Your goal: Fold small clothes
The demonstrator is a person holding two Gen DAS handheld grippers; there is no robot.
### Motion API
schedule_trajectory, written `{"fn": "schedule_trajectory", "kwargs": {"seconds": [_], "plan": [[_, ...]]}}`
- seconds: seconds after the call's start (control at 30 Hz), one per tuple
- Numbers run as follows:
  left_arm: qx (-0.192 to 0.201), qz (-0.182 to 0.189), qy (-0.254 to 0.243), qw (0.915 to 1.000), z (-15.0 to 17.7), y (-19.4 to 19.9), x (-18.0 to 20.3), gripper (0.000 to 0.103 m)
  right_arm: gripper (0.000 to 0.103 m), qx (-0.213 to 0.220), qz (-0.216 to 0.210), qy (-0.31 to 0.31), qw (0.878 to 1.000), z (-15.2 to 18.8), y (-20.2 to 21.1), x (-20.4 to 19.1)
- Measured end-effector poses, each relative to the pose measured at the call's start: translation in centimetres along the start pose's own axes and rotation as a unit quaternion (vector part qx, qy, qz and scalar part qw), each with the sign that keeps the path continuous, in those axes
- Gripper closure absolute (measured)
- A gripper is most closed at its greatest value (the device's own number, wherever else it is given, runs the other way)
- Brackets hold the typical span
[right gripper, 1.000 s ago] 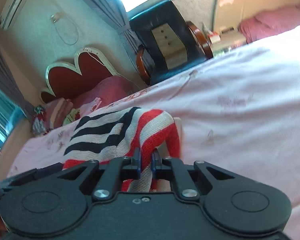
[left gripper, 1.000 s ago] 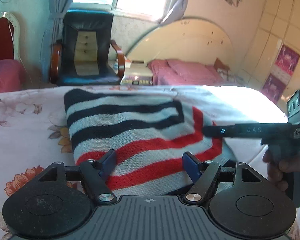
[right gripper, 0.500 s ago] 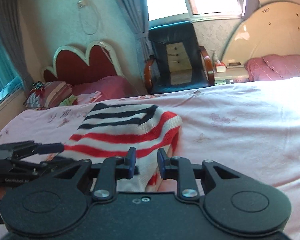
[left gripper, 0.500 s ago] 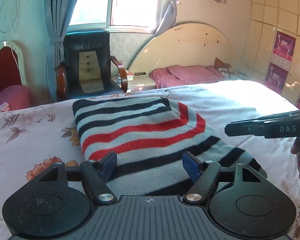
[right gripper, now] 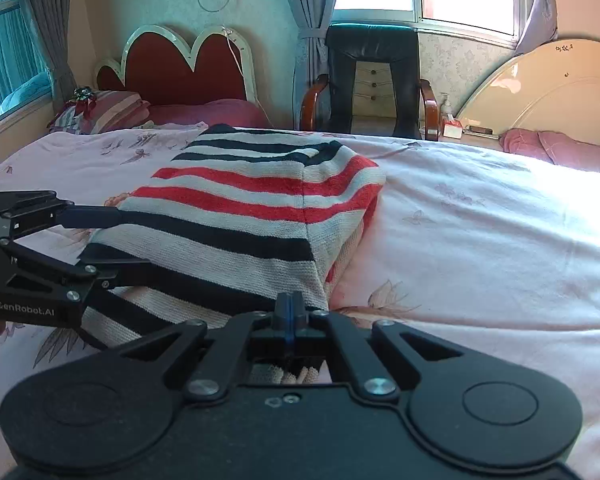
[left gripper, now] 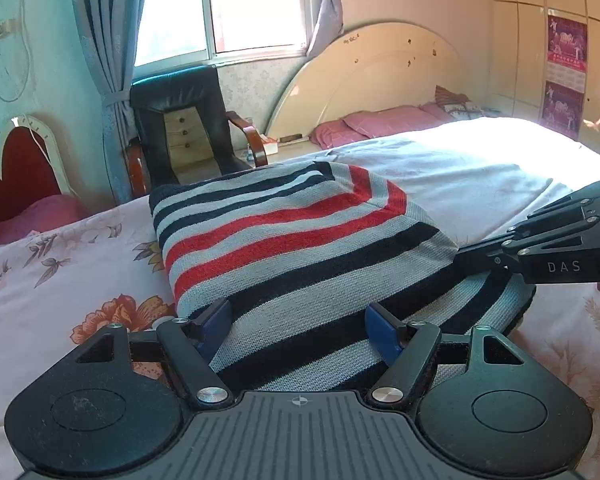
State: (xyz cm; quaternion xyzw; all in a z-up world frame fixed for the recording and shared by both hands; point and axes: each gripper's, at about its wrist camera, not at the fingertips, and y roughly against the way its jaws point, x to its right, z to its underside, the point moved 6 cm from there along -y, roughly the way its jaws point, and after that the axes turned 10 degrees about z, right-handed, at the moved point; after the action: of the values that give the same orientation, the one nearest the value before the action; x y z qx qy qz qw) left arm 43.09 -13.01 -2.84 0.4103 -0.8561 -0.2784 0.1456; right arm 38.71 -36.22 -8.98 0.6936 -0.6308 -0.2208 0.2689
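Note:
A striped knit sweater in grey, navy and red lies folded on the pink floral bedsheet; it also shows in the right wrist view. My left gripper is open, its blue pads spread over the sweater's near edge. My right gripper is shut, with its tips at the near right corner of the sweater; whether fabric is pinched I cannot tell. It shows from the side in the left wrist view, at the sweater's right edge. The left gripper shows at the left of the right wrist view.
A black armchair stands beyond the bed under the window. A cream headboard with pink pillows is at the back right. A red headboard is at the back left. Pale sheet lies to the sweater's right.
The right gripper let go of the lifted sweater part, which now lies flat, then drew back low and shut at the near right corner. The left gripper pulled back a little, still open.

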Motion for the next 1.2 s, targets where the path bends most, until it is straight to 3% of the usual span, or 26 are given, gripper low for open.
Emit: {"fn": "schedule_trajectory", "kwargs": {"seconds": [0.1, 0.2, 0.33, 0.53, 0.87, 1.0, 1.03, 1.07, 1.13, 1.2], "plan": [[0.0, -0.006, -0.001, 1.0, -0.2, 0.8, 0.3, 0.031, 0.103, -0.004, 0.008, -0.007, 1.0, -0.2, 0.3, -0.1], [0.013, 0.012, 0.017, 0.9997, -0.3, 3.6, 0.8, 0.031, 0.096, 0.012, -0.002, -0.025, 1.0, -0.6, 2.7, -0.3], [0.021, 0.032, 0.029, 0.9988, 1.0, 6.7, 1.9, 0.031, 0.095, 0.021, -0.012, -0.012, 1.0, -0.3, 5.0, -1.1], [-0.031, 0.037, 0.032, 0.9983, 4.6, 5.2, 2.3, 0.031, 0.097, -0.032, 0.025, 0.017, 0.999, 2.0, 2.6, -1.8], [-0.023, 0.063, 0.084, 0.9942, 6.1, 4.0, 1.1, 0.031, 0.098, -0.031, 0.018, -0.006, 0.999, 3.1, 1.6, -1.1], [-0.004, 0.064, 0.091, 0.9938, 5.7, 5.6, 0.6, 0.03, 0.098, -0.043, 0.0, -0.045, 0.998, 2.6, 2.2, 0.0], [0.008, 0.052, 0.093, 0.9943, 5.4, 6.4, 0.1, 0.026, 0.088, -0.04, -0.001, -0.064, 0.997, 2.2, 2.9, 0.5], [0.016, 0.041, 0.096, 0.9944, 5.2, 6.8, -0.5, 0.006, 0.055, -0.023, 0.004, -0.079, 0.997, 1.7, 3.7, 1.1], [0.038, 0.038, 0.124, 0.9909, 4.7, 7.0, -2.5, 0.001, 0.014, 0.023, 0.004, -0.105, 0.994, 0.6, 4.9, 2.6], [0.04, 0.049, 0.17, 0.9834, 4.0, 6.1, -4.5, 0.001, 0.022, -0.003, -0.032, -0.152, 0.988, -0.2, 3.6, 4.3]]}}
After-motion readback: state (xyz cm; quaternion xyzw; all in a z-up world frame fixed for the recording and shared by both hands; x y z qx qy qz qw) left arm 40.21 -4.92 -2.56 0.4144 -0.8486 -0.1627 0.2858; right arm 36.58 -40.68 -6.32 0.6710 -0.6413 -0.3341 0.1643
